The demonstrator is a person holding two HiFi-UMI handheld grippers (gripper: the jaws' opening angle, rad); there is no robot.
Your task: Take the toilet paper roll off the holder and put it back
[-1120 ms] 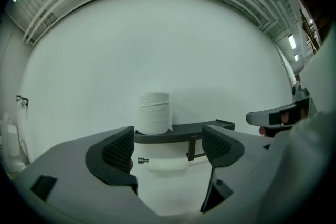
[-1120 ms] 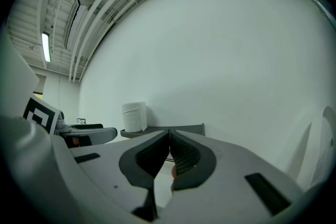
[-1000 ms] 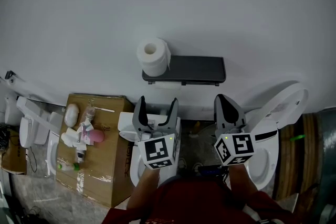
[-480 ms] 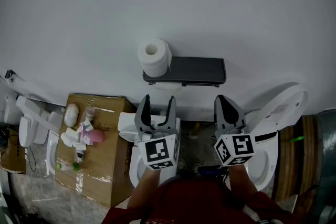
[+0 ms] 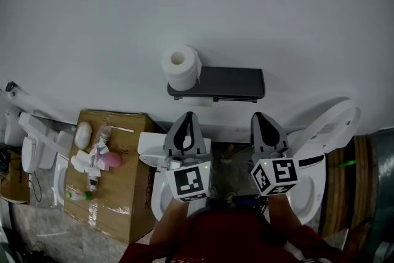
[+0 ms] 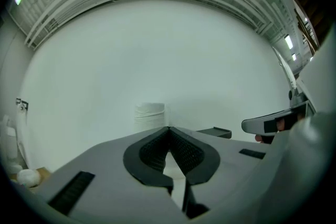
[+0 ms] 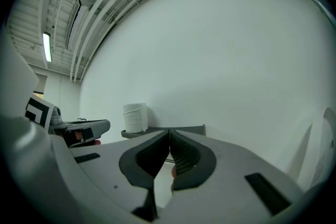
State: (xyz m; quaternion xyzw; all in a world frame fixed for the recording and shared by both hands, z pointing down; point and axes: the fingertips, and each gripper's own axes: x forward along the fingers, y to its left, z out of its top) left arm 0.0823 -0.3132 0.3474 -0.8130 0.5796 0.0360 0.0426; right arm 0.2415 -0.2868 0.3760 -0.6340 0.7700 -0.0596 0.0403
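- The left gripper (image 5: 187,115) is holding its jaws together, tips touching. They have just been closing, and nothing is sitting between them.
- The right gripper (image 5: 261,116) is hovering just to its right, its jaws likewise pressed together and empty.
- Both are pointing at the far wall and hanging near the person, well apart from the toilet paper roll (image 5: 180,66).
- The roll is standing upright on the left end of the dark holder (image 5: 229,83) on the far wall, its core hole facing up.
- A roll sitting there is fitting two stages alike: one waiting to come off, or one already set back.
- The roll is looking light and soft. The wound paper is likely giving under a squeeze, while the core tube is staying stiffer, and the surface is looking grippy rather than slick.
- Any hold is probably working best with wide jaws across the round sides at mid-height, pressing gently to avoid crushing the roll.
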